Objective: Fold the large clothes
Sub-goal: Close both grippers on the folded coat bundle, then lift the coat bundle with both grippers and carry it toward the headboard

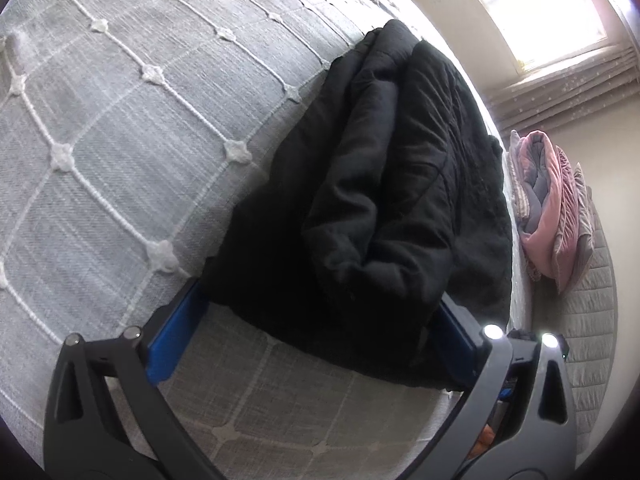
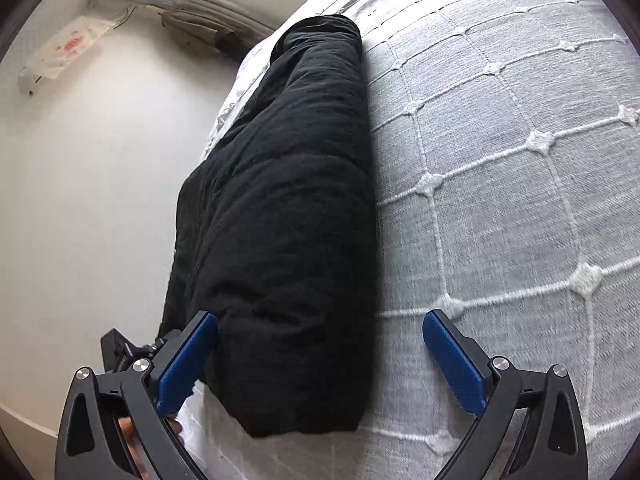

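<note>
On the bed [image 1: 100, 168], near its edge, lies the black garment [image 1: 380, 200], bunched into a long folded bundle with puffy layered folds. In the left wrist view it runs from 6 o'clock up toward 1 o'clock across the grey bedspread with white stitched grid. Left gripper [image 1: 320, 312]: jaws spread wide, blue pads on either side of the garment's near end; the right pad partly hidden behind the cloth, left pad touching or just beside its corner. Cannot tell whether any fabric is pinched. At 3 o'clock, a pink and grey folded blanket pile [image 1: 548, 208], well apart from the garment; bright window [image 1: 552, 12] at 1 o'clock.

Right wrist view: garment [image 2: 288, 240] runs from 6 o'clock to 12 o'clock along the bed [image 2: 500, 200] edge, white wall [image 2: 92, 160] at 9 o'clock. Right gripper [image 2: 320, 344]: jaws spread wide, left pad touching the garment's side, right pad apart from it over bare bedspread. Near end of bundle sits between the pads.
</note>
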Available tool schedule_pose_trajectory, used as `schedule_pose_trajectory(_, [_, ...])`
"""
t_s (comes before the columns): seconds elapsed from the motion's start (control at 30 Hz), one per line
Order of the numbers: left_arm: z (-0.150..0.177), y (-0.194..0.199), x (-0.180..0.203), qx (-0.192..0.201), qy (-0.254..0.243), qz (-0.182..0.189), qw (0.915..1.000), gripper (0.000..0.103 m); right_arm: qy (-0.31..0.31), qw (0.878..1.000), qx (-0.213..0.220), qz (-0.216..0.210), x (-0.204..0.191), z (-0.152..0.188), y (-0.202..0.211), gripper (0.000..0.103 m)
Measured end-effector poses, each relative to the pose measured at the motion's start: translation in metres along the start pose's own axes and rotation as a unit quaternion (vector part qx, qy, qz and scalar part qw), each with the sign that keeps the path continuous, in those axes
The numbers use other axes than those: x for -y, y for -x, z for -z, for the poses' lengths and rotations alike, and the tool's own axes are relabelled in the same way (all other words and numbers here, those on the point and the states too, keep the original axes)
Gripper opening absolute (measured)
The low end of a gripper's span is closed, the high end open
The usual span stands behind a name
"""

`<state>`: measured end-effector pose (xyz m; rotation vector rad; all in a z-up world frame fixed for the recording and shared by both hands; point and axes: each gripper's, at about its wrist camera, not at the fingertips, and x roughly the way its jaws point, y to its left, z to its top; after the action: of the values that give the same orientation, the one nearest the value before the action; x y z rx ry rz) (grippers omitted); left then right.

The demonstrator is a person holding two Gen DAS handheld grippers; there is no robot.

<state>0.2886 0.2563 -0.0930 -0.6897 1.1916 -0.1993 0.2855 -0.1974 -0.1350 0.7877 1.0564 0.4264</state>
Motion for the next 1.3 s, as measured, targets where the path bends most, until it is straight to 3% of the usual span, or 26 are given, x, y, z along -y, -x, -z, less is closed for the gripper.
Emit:
schedule_pose_trajectory(0.23, [-0.006,-0.006,0.004,-0.005,-0.004,0.005,1.0000,0.103,-0.030,0.999,0.001,-0.021,0.000,-0.016,-0.015,0.103])
schedule_pose_trajectory(0.37, [-0.009,-0.008,0.006,0.001,0.001,0.004,1.0000,0.103,-0.023,1.000,0.006,-0.008,-0.006,-0.027,-0.025,0.103])
schedule_pose_trajectory(0.47, [-0.005,-0.006,0.009,0.024,0.000,0.006,0.9997,0.087,-0.016,1.000,0.005,-0.012,-0.010,-0.036,-0.033,0.093])
schedule_pose_trajectory(0.53, [-0.002,-0.003,0.013,0.041,-0.001,0.012,0.9991,0.069,-0.022,1.000,0.005,-0.008,-0.012,-0.035,-0.037,0.085])
schedule_pose_trajectory(0.63, [0.003,0.004,0.021,0.065,-0.009,0.012,0.9978,0.057,0.024,0.999,0.017,0.031,-0.029,-0.030,-0.036,0.069])
schedule_pose_trajectory(0.7, [0.006,0.010,0.027,0.082,-0.022,0.016,0.9963,0.053,0.066,0.996,0.029,0.051,-0.044,-0.026,-0.030,0.059])
schedule_pose_trajectory(0.87, [0.014,0.020,0.036,0.092,-0.034,0.051,0.9939,0.049,0.136,0.987,0.039,0.069,-0.068,-0.023,-0.014,0.052])
schedule_pose_trajectory(1.07, [0.030,0.029,0.081,0.104,-0.066,0.081,0.9892,0.046,0.234,0.961,0.079,0.126,-0.097,-0.009,0.021,0.049])
schedule_pose_trajectory(1.3, [0.073,0.038,0.194,0.115,-0.178,0.099,0.9723,0.045,0.319,0.920,0.125,0.189,-0.124,0.001,0.066,0.047])
